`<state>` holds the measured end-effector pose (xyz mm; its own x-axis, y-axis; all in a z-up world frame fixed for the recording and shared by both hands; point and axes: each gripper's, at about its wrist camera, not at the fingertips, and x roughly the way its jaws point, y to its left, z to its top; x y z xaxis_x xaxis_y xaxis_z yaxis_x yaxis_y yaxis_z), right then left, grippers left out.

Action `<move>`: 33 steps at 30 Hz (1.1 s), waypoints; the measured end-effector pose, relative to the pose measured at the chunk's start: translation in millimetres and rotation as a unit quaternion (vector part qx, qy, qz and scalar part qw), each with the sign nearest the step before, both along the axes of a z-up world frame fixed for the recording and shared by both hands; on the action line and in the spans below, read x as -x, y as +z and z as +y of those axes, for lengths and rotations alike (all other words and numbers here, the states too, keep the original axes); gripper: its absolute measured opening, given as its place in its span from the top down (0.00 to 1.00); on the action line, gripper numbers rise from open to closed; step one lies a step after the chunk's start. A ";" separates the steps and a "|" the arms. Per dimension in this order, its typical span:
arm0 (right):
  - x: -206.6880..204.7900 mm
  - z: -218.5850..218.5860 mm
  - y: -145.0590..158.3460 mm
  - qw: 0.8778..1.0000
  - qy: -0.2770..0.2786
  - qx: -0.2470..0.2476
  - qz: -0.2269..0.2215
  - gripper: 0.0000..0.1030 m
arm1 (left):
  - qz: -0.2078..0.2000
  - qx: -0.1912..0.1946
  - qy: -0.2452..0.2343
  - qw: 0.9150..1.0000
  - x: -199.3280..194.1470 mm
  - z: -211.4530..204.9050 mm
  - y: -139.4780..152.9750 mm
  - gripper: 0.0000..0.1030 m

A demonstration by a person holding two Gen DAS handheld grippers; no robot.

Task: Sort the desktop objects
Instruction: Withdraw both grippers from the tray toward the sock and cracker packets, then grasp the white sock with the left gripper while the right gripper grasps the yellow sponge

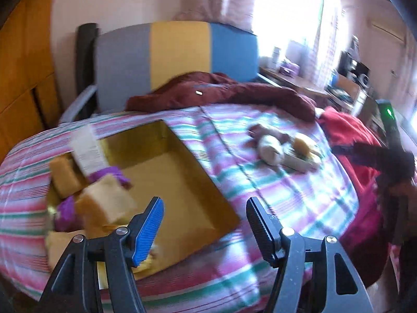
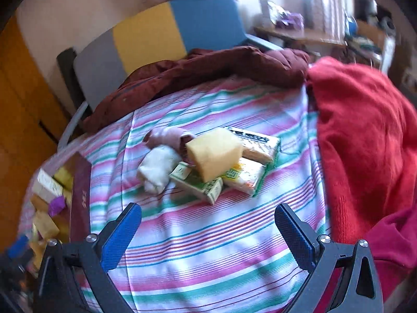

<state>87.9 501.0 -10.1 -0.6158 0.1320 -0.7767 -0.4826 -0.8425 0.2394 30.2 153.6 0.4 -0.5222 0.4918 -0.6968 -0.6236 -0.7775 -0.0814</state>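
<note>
Ahead of our right gripper (image 2: 208, 230), just past the fingers, sits the little pile we've got left to sort: a yellow sponge block (image 2: 215, 154) perched on top of a green-printed carton (image 2: 199, 184) and a couple of flat snack packets (image 2: 256, 147), with a rolled white sock (image 2: 159, 168) touching the pile on the left-finger side. All of it lies on the striped bedspread (image 2: 208, 255). Right fingers are spread wide with nothing between them, same story for our left gripper (image 1: 204, 225), which hangs over the near corner of the gold box (image 1: 166, 172), where other sponges and purple bits already lie, off its left finger.

We reckon the sponge goes first since it's on top. Looks light and squishy, so it should compress under the pads rather than slip; we'd pinch it across the two flat side faces, mid-height. Squeeze too low and we'd probably drag the carton along. The packets look slick and thin, so those want an edge grip later
</note>
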 end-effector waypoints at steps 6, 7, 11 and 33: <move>19.5 31.1 2.8 0.999 -0.031 0.022 0.008 0.00 | -0.008 0.006 -0.043 0.999 -8.3 36.2 -1.9 0.36; 26.8 34.4 2.5 0.999 -0.027 0.022 0.010 0.00 | -0.012 0.004 -0.047 0.999 -7.9 41.9 -1.9 0.36; 65.1 44.6 -4.7 1.000 0.013 0.023 0.012 0.00 | -0.036 -0.006 -0.055 0.998 -3.9 57.9 -4.3 0.36; 102.0 49.4 -40.6 0.997 0.069 -0.006 -0.025 0.01 | -0.158 -0.010 -0.020 0.987 49.9 145.0 -39.4 0.36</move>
<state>-14.1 550.4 -50.7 -0.5894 0.0570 -0.8058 -0.3720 -0.9046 0.2081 -19.7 298.6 -39.0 -0.2595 0.5234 -0.8116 -0.5945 -0.7488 -0.2928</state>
